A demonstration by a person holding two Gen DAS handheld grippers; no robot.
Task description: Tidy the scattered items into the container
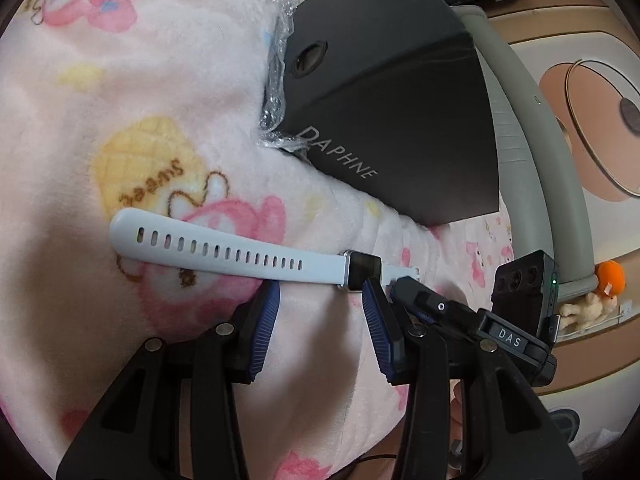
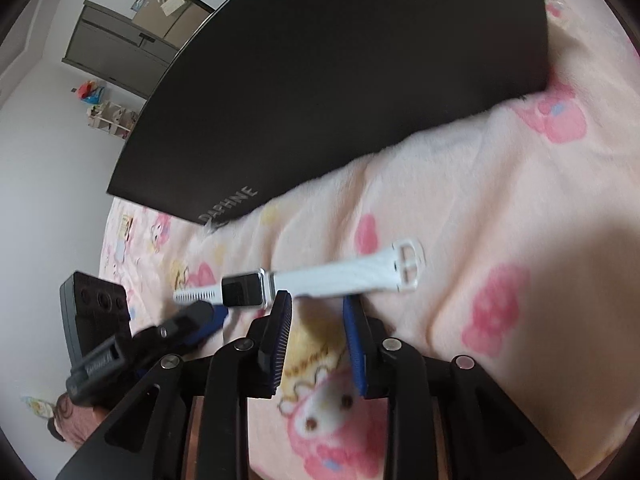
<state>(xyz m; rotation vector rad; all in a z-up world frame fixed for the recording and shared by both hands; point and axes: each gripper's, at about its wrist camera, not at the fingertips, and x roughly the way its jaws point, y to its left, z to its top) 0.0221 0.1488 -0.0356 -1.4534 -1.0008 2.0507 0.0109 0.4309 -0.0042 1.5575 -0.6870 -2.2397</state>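
Watch with white perforated strap lying flat on pink plush blanket, just in front of the dark box marked DAPHNE. Not in the box; apart from its near edge, no contact seen. Box top looks closed in both views; opening not visible, interior cannot be told.

Left gripper: jaws spread, nothing between them, blue pads either side of the strap section next to the case, tips at or just short of the strap. Contact with strap cannot be told.

Right gripper: jaws parted likewise, empty, tips just below the buckle-side strap, close to the case. Buckle at far end, to the right in that view. Frame slightly blurred.

Handling, as judgement: light object. Strap soft, flexible silicone-type; likely to droop and swing if lifted by one end. Case rigid, glass face probably smooth and scratch-prone, so pads on glass not favoured. Ribbed pads should bite well on the rubbery strap. Best hold: across the strap width right beside the case, where mass concentrates and flop stays small. Plush underneath yields, so lower pad may sink in and snag fibres; shallow approach advised. Pinch need not be hard.

Risk: long perforated tail dragging over the box edge on transfer.
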